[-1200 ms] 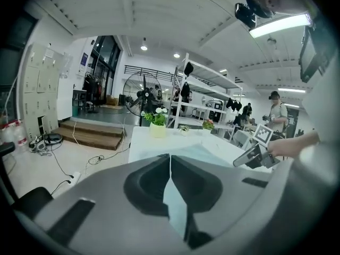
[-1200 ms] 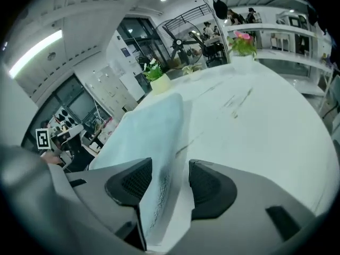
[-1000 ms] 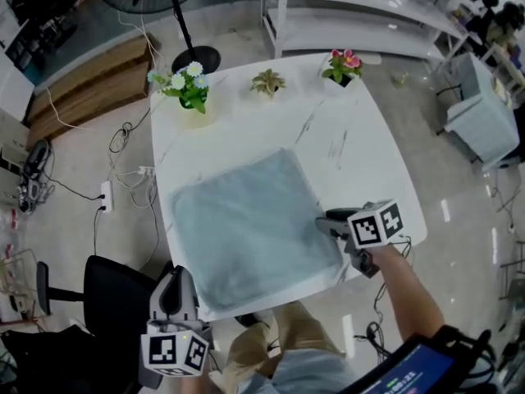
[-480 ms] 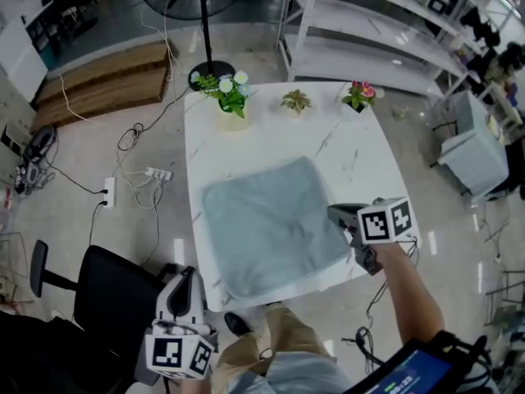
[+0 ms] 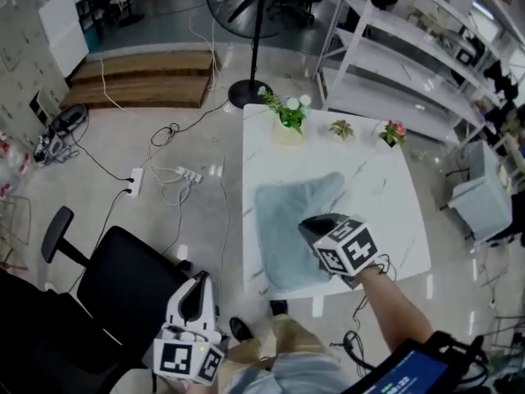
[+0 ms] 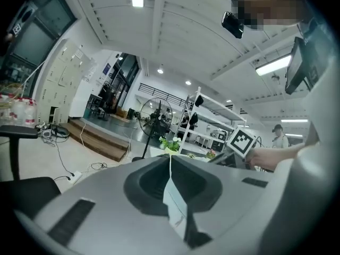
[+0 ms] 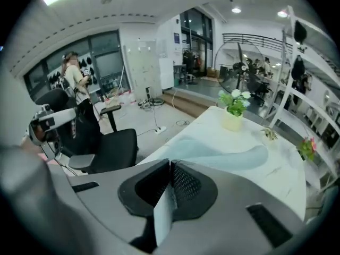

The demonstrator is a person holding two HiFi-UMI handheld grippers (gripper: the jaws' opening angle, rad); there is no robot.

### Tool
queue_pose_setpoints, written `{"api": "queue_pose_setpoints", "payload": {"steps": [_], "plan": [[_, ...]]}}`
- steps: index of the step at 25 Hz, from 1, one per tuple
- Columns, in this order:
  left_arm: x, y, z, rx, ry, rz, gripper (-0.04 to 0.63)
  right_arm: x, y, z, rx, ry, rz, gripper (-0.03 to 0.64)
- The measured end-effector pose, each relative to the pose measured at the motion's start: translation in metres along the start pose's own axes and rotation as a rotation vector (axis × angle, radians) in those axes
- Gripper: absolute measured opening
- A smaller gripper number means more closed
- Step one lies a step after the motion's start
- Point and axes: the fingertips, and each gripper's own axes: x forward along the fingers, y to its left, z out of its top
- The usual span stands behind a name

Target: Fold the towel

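A light blue towel (image 5: 283,228) lies on the white marble-patterned table (image 5: 385,212). Its right side is drawn up and inward, so it looks narrower than before. My right gripper (image 5: 316,226) hovers over the towel's near right part, shut on that corner, and tilts down. In the right gripper view the towel (image 7: 223,150) runs from the table up under the closed right gripper (image 7: 170,163). My left gripper (image 5: 197,292) hangs off the table's near left side, beside the chair. The left gripper (image 6: 170,158) is shut with nothing in it and points level into the room.
Three small potted plants (image 5: 289,115) (image 5: 341,128) (image 5: 394,131) stand along the table's far edge. A black office chair (image 5: 123,277) is at the near left. A power strip with cables (image 5: 184,173) lies on the floor. A fan stand (image 5: 250,89) and white shelving (image 5: 385,48) stand behind.
The right gripper has risen from the towel's near right corner and moved left over the towel, pulling that side inward. The left gripper rose slightly off the table. The view pulled back.
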Motion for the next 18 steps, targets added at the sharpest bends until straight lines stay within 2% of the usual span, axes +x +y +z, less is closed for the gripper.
{"api": "queue_pose_setpoints", "payload": {"steps": [6, 11, 15, 16, 18], "plan": [[-0.034, 0.022, 0.002, -0.019, -0.014, 0.039, 0.014, 0.063, 0.056, -0.019, -0.136, 0.107, 0.039, 0.028], [-0.044, 0.046, -0.017, -0.048, 0.026, 0.077, 0.014, 0.111, 0.065, -0.047, -0.144, 0.191, 0.045, 0.028], [-0.047, 0.058, -0.028, -0.064, 0.047, 0.096, 0.014, 0.125, 0.067, -0.056, -0.116, 0.197, 0.078, 0.032], [-0.047, 0.058, -0.029, -0.066, 0.051, 0.095, 0.014, 0.122, 0.071, -0.053, -0.110, 0.191, 0.100, 0.056], [-0.044, 0.056, -0.027, -0.062, 0.052, 0.082, 0.014, 0.109, 0.083, -0.040, -0.082, 0.162, 0.159, 0.176]]}}
